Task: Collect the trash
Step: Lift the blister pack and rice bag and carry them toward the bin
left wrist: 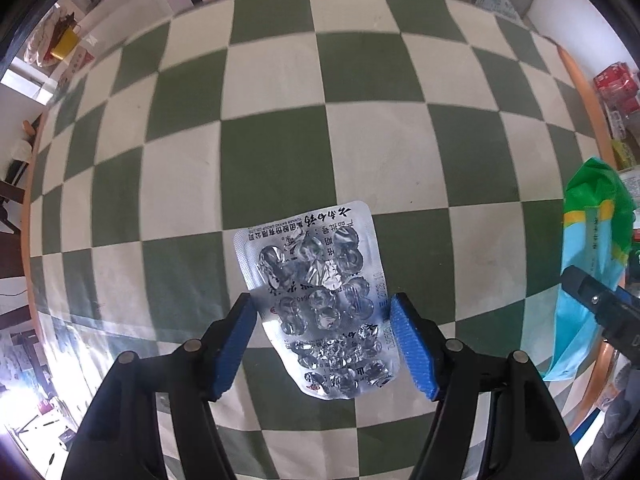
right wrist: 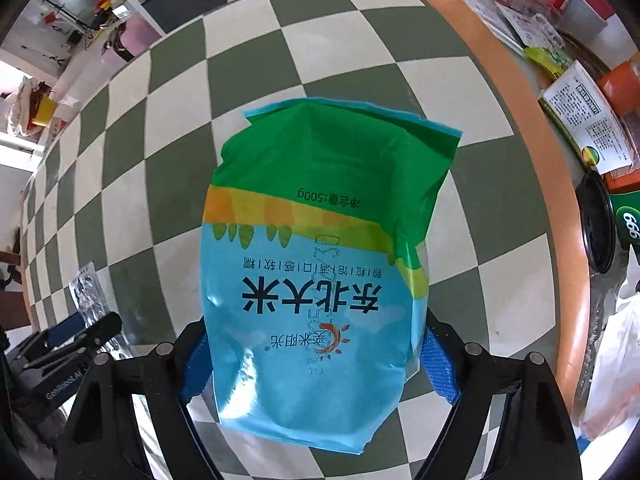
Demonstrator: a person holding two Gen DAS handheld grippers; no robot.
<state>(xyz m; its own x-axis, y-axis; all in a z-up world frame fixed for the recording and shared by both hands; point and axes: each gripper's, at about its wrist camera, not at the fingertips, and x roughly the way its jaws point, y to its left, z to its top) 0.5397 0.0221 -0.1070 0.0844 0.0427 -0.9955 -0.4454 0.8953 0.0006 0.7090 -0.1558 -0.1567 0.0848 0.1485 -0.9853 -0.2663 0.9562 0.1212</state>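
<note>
An empty silver blister pack (left wrist: 320, 300) lies on the green and white checkered tablecloth (left wrist: 280, 140), between the blue pads of my left gripper (left wrist: 323, 314), whose jaws stand open around it with small gaps on both sides. A blue and green empty rice bag (right wrist: 316, 272) lies on the cloth between the blue pads of my right gripper (right wrist: 316, 356); the bag hides the pad faces. The bag also shows at the right in the left wrist view (left wrist: 592, 256), and the blister pack at the left in the right wrist view (right wrist: 86, 292).
The round table's orange rim (right wrist: 532, 128) runs along the right. Beyond it stand boxes, a leaflet (right wrist: 588, 116), a black lid (right wrist: 598, 228), a green can (right wrist: 630, 224) and a white plastic bag (right wrist: 616, 364). Room clutter lies behind the far edge.
</note>
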